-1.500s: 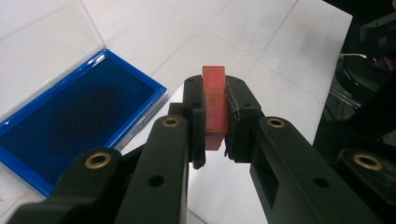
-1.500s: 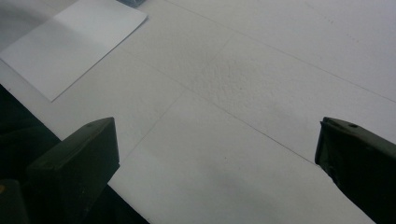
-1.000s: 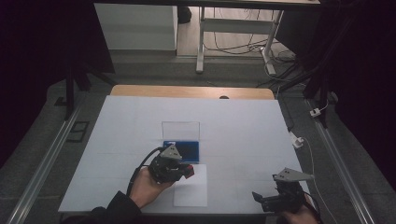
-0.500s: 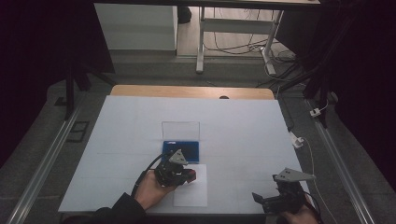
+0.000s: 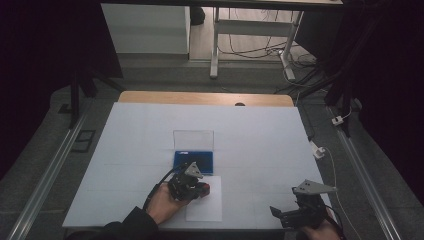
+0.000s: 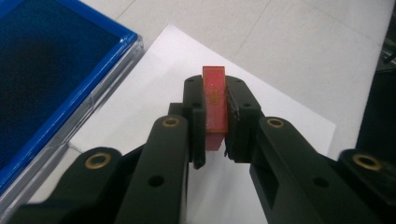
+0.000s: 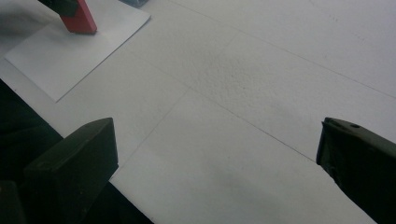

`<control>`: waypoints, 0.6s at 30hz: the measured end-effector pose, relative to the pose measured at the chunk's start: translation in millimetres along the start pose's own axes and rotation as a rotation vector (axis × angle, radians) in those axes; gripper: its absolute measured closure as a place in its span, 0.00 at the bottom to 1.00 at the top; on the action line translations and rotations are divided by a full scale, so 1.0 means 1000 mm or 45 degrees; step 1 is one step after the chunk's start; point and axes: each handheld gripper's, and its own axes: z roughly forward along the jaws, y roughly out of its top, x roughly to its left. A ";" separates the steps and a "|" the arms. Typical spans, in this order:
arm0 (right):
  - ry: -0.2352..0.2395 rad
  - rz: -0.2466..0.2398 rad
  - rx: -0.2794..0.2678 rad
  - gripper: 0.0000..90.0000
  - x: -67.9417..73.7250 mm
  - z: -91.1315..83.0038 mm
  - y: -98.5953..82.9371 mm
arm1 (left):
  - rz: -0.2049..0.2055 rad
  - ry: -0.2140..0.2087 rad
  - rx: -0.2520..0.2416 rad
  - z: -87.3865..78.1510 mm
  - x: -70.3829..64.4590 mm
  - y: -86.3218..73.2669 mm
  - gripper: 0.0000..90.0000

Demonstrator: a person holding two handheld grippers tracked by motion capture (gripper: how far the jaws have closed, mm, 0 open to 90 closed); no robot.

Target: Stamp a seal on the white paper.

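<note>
Two jaws of left gripper [image 6: 215,122] pinch red block [image 6: 214,105] between them.

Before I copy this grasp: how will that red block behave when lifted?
The red block looks rigid: flat faces, straight edges, undeformed between the left gripper's closed jaws. It is probably light, being small. Narrow and tall, it may tip if stood on the paper sheet.

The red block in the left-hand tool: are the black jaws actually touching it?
Touching. The left gripper view shows the left gripper with both jaws pressed flat against the sides of the red block, no gap either side.
</note>
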 end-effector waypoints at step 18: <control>0.001 -0.002 0.022 0.00 0.001 0.002 0.001 | 0.017 0.113 -0.047 0.004 -0.017 -0.008 0.89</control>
